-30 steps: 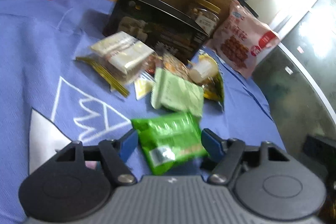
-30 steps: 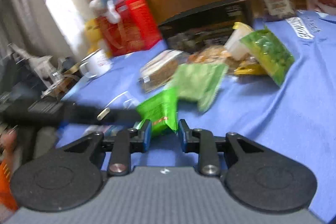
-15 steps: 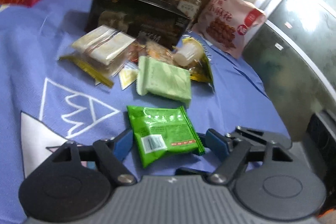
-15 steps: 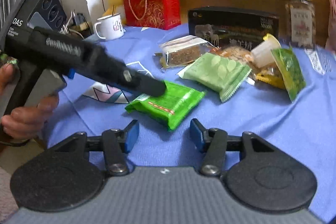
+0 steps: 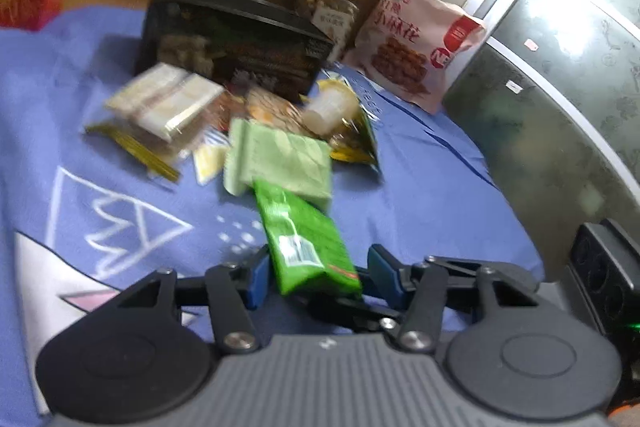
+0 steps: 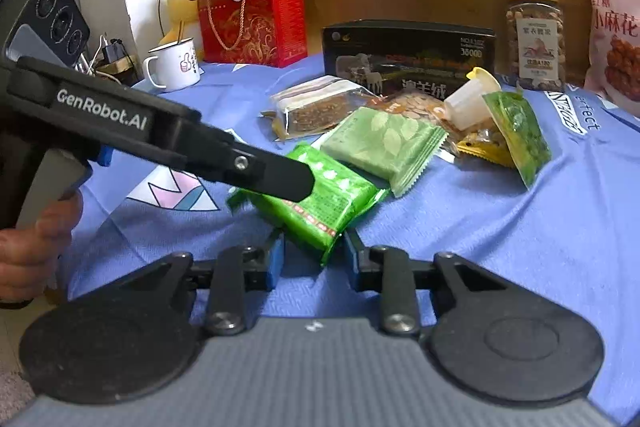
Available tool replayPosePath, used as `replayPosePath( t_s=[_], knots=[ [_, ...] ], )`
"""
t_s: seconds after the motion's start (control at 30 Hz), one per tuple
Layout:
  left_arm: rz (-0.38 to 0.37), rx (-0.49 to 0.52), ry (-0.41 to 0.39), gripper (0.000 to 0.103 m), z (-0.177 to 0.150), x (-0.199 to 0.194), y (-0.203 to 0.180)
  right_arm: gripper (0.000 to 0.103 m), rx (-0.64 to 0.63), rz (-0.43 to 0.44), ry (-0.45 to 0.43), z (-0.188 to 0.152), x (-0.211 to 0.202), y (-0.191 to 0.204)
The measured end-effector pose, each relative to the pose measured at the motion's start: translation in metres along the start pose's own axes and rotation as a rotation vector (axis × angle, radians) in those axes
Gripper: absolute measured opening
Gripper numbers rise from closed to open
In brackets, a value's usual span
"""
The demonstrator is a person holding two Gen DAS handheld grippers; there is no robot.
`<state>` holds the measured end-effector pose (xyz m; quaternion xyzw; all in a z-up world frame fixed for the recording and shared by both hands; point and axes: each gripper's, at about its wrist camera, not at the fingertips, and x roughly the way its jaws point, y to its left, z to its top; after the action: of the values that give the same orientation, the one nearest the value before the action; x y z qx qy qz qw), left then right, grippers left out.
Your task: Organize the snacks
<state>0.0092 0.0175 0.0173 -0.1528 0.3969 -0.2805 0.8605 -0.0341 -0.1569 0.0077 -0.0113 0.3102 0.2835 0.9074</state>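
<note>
Both claws have just been closing around the green packet (image 6: 320, 201), left (image 5: 316, 273) and right (image 6: 314, 253), likely to lift it clear of the pile.

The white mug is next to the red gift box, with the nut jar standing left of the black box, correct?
Not quite. The right wrist view shows the nut jar standing right of the black box, between it and the pink bag. The white mug is indeed next to the red gift box.
</note>
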Motion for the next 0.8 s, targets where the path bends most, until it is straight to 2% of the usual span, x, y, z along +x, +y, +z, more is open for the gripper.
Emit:
replayPosePath(
  t_s=[0.13, 0.2, 0.33, 0.5, 0.63, 0.8],
  knots=[
    [-0.005, -0.006, 0.015, 0.048, -0.001, 0.006, 0.0, 0.029, -0.007, -0.009, -0.003, 0.0, -0.002, 0.001],
    [-0.01, -0.011, 0.011, 0.039, 0.0, 0.005, 0.001, 0.029, -0.006, -0.016, -0.003, -0.001, -0.002, 0.001],
    [-0.017, -0.01, -0.001, 0.039, 0.002, 0.002, 0.001, 0.029, 0.008, -0.019, -0.002, -0.001, -0.001, -0.002],
    [0.021, 0.024, -0.028, 0.039, 0.011, -0.005, -0.001, 0.029, -0.027, -0.019, -0.048, 0.008, -0.001, 0.004],
    [0.035, 0.027, -0.056, 0.039, 0.03, -0.013, 0.004, 0.029, -0.043, -0.007, -0.099, 0.021, 0.002, 0.005],
    [0.06, 0.07, -0.103, 0.039, 0.075, -0.015, 0.01, 0.028, -0.08, -0.008, -0.139, 0.052, 0.017, -0.001]
  ],
)
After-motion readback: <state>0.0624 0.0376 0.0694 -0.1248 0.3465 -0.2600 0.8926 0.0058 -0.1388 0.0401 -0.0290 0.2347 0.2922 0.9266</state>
